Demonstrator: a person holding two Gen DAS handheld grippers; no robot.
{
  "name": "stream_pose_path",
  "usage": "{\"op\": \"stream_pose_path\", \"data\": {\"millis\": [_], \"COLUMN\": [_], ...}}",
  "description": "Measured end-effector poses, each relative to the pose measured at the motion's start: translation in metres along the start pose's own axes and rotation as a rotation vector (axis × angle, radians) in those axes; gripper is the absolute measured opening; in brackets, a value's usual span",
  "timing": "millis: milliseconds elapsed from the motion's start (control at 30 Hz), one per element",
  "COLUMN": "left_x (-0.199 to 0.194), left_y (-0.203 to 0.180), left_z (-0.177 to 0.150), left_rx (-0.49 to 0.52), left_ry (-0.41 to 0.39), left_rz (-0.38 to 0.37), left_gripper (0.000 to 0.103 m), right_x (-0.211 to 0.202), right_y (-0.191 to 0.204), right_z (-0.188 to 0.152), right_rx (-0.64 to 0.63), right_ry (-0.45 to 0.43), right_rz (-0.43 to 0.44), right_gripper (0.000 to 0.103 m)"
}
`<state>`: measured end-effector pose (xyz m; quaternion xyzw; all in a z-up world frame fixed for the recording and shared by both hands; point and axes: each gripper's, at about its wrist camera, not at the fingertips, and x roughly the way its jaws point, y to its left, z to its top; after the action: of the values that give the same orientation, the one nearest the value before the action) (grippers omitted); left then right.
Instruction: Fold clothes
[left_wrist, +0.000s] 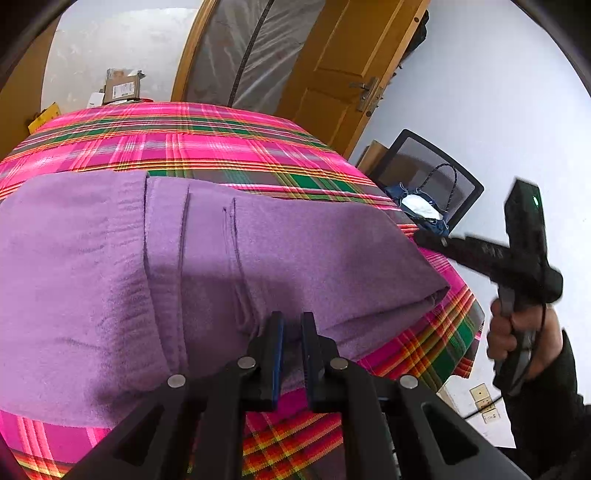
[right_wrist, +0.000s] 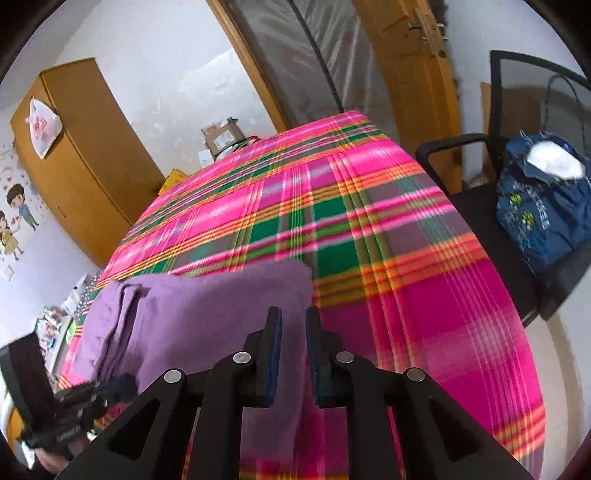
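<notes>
Purple garment (left_wrist: 207, 280) lies folded on the counter (left_wrist: 207, 147), which is covered in a pink-green plaid cloth. Looks like knit trousers, but we cannot be sure.

Left wrist view: our left gripper (left_wrist: 291, 325) sits low at the garment's near edge, the bundle spreading from 9 to 2 o'clock ahead of it. Fingers stand with a narrow gap and grasp nothing we can see; whether they touch the fabric, we cannot tell. Long axis runs left to right across us. Right gripper (left_wrist: 428, 238) is held off at 3 o'clock, beyond the counter edge, clear of the cloth.

Right wrist view: fingers likewise narrowly parted, empty, above the garment's right end (right_wrist: 207, 306), which lies at 11 o'clock.

We judge our left nearer for any next fold.
</notes>
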<state>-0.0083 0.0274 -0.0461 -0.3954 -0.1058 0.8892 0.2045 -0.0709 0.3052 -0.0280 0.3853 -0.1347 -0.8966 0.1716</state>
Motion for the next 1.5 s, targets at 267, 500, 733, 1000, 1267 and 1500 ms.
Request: {"op": "stream_pose_path", "data": {"millis": [267, 500, 733, 1000, 1267, 1500], "left_x": [-0.001, -0.010, -0.006, -0.003, -0.001, -0.001], "left_y": [0.001, 0.001, 0.003, 0.005, 0.004, 0.006], "left_z": [-0.001, 0.003, 0.009, 0.007, 0.005, 0.004], "left_rx": [-0.002, -0.003, 0.009, 0.011, 0.015, 0.007], "left_ry": [0.000, -0.027, -0.032, -0.036, -0.046, -0.052], "left_rz": [-0.006, 0.009, 0.023, 0.017, 0.014, 0.008], "left_gripper": [0.009, 0.009, 0.009, 0.009, 0.009, 0.009], "right_x": [-0.009, -0.008, 0.000, 0.008, 0.005, 0.014], "right_y": [-0.006, -0.020, -0.020, -0.014, -0.020, -0.031], "right_z": [-0.024, -0.027, -0.028, -0.022, -0.030, -0.026], "right_rx": [-0.008, 0.115, 0.157, 0.158, 0.239, 0.374], "right_ry": [0.054, 0.088, 0.087, 0.123, 0.192, 0.171], "right_rz": [-0.018, 0.155, 0.183, 0.194, 0.286, 0.387], "right_gripper": [0.020, 0.031, 0.033, 0.034, 0.034, 0.034]}}
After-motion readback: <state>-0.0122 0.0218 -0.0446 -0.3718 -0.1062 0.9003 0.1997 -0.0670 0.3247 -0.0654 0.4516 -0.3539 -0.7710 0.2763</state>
